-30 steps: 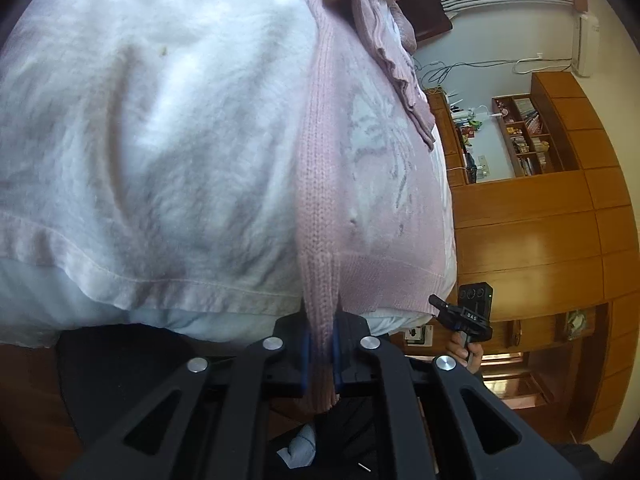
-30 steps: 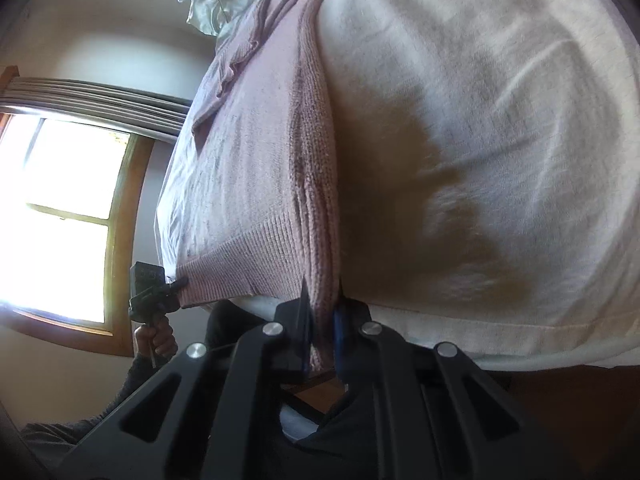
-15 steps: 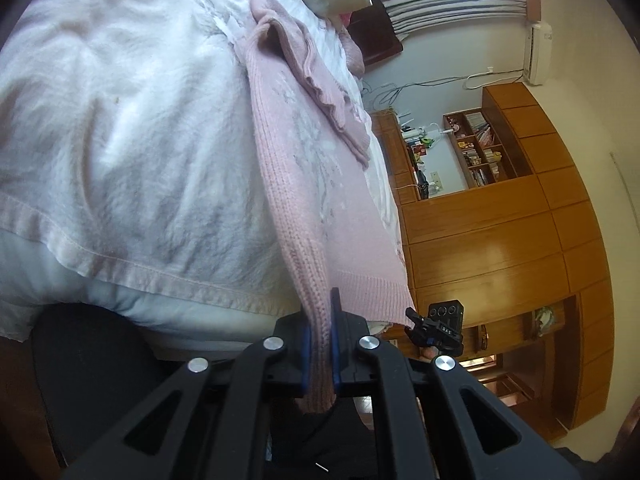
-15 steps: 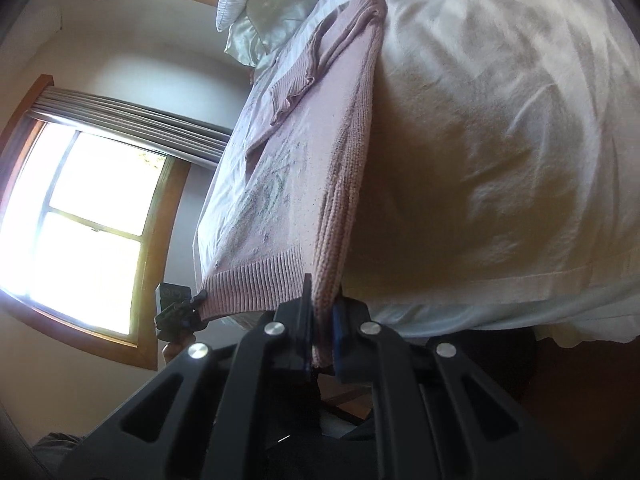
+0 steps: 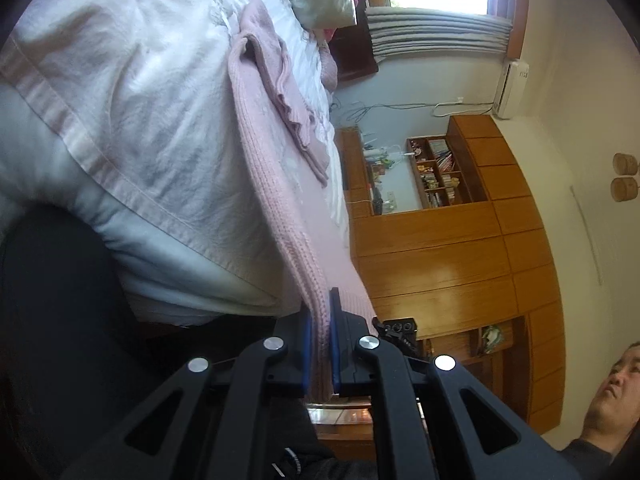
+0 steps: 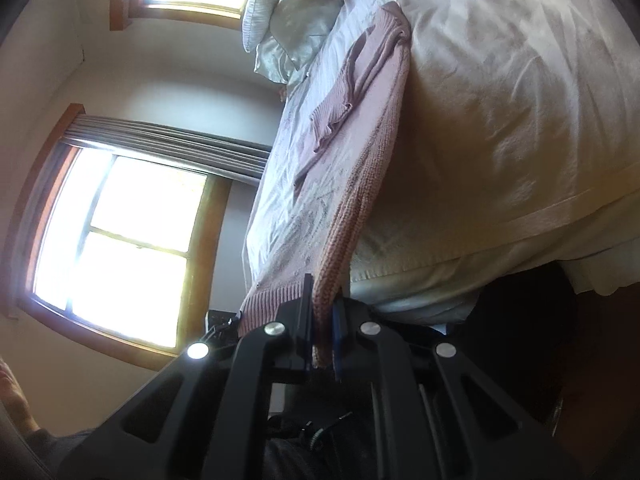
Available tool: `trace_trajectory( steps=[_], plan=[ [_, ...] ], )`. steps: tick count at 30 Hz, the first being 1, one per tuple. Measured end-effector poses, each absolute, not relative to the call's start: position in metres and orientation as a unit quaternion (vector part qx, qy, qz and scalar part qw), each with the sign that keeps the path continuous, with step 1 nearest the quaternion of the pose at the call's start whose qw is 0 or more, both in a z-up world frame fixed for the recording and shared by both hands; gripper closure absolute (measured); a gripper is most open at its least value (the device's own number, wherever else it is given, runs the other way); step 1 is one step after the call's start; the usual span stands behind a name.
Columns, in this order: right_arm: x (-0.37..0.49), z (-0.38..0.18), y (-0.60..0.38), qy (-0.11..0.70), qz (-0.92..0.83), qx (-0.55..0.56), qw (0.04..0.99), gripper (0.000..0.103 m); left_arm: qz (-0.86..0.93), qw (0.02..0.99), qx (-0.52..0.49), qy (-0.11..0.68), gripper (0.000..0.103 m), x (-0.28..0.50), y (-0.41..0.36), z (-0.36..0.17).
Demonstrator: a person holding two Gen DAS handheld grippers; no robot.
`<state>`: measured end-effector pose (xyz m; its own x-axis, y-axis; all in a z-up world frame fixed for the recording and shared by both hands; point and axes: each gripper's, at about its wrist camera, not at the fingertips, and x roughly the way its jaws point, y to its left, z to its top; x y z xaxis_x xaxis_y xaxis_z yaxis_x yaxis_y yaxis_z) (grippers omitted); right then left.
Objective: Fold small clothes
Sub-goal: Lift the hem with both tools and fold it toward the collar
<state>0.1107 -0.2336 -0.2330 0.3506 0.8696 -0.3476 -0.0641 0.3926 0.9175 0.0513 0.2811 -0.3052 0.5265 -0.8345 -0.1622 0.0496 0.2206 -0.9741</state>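
I have the pink knit sweater by its hem, one corner in each tool: my left hand-held gripper is clamped on the ribbed edge, its blue pads pressed against the knit from both sides, and my right hand-held gripper is clamped the same way on the other corner. The rest of the sweater lies stretched along the bed, on the white cover, with its sleeves bunched toward the far end near the pillows. Compared with a second ago the hem has risen: the bed then filled both views and the knit ran close over the cover, whereas now the near end hangs clear of the mattress edge, the body slopes away from my grips down to the cover, and much more of the room shows, the wooden cabinets on one side and the window on the other. I judge this to be the start of a lengthwise fold, with the hem lifted so it can be carried toward the shoulders. Both corners need to travel level, or the knit will skew.
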Motion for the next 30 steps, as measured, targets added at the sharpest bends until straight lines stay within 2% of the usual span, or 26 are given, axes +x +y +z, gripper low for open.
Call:
trace_trajectory(
  steps=[8,15,22,30],
  plan=[
    [0.184,-0.170,-0.242,0.396,0.367,0.473,0.696,0.097,-0.342,0.649,-0.626,0.264,0.096,0.121,0.296,-0.254],
    [0.272,-0.134,-0.239,0.387,0.355,0.458,0.717,0.097,-0.308,0.655,-0.647,0.240,0.096,0.202,0.322,-0.235],
    [0.353,-0.149,-0.231,0.412,0.315,0.456,0.723,0.097,-0.271,0.653,-0.658,0.259,0.096,0.280,0.339,-0.246],
    [0.438,-0.195,-0.224,0.452,0.260,0.460,0.719,0.097,-0.229,0.640,-0.670,0.299,0.096,0.365,0.346,-0.284]
  ],
)
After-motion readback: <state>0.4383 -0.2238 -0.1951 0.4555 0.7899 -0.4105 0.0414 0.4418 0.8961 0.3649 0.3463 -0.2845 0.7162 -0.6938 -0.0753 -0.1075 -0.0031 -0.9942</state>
